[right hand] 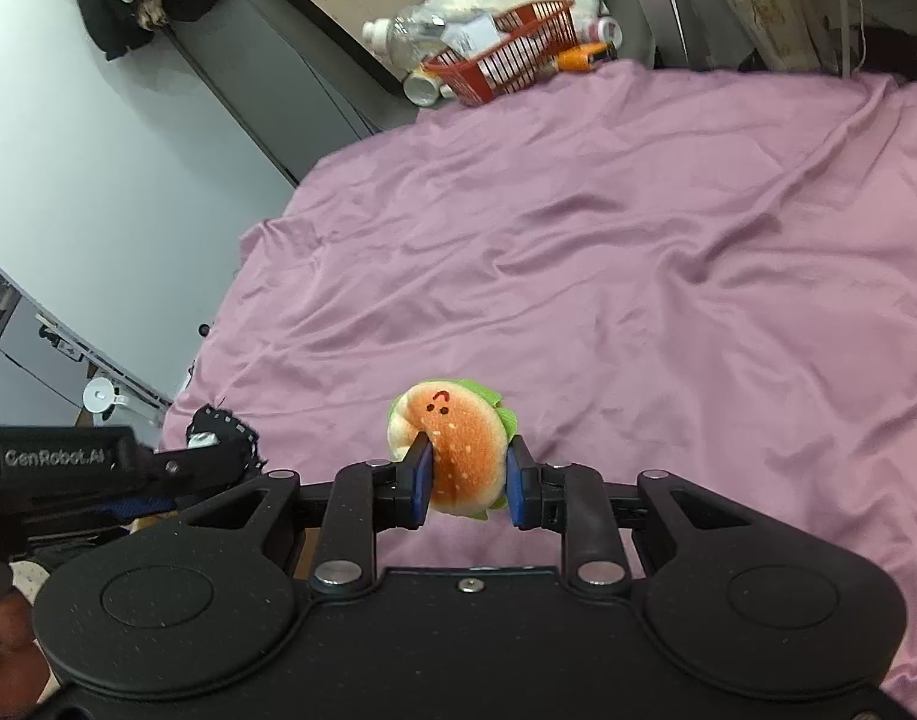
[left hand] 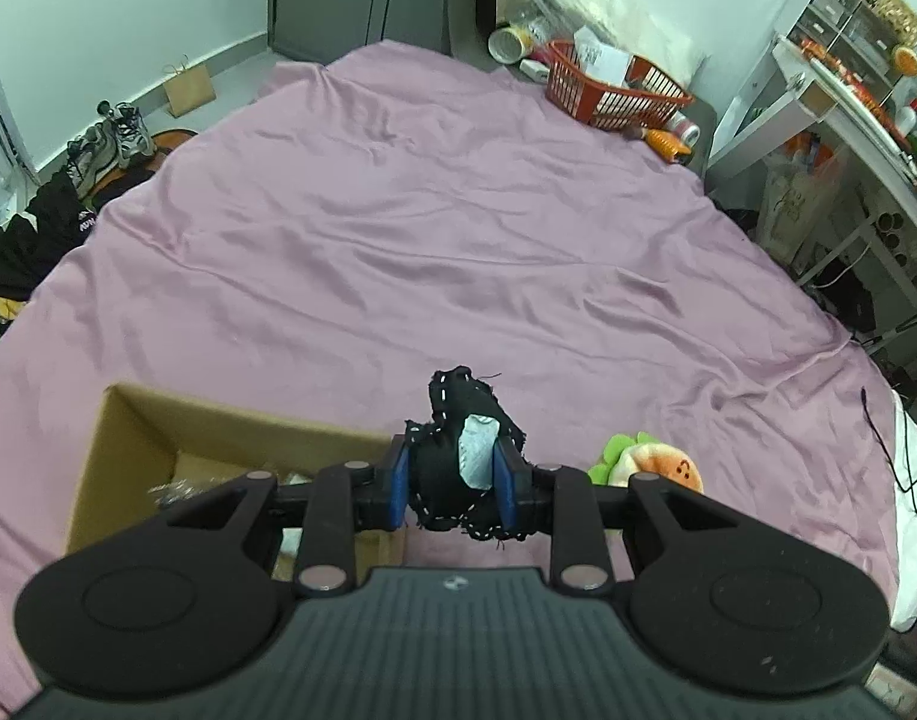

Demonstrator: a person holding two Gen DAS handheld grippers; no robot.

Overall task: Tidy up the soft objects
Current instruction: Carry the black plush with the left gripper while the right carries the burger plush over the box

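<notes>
The sheet (left hand: 458, 228) is smooth, faintly glossy pink cloth, the box (left hand: 134, 438) matt brown cardboard, the burger (right hand: 458, 450) soft plush, the black rag (left hand: 452, 462) frayed stitched cloth, the basket (left hand: 614, 96) red plastic, and both gripper bodies matt black plastic.

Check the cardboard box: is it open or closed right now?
Open. In the left wrist view the cardboard box has no lid over it, so its inner walls and some contents show.

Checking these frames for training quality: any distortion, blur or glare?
Left wrist view: strong fisheye bending, dark corners; black fabric toy in the left tool is sharp. Right wrist view: same curvature; sheen on the purple bedsheet; burger plush is crisp.
</notes>
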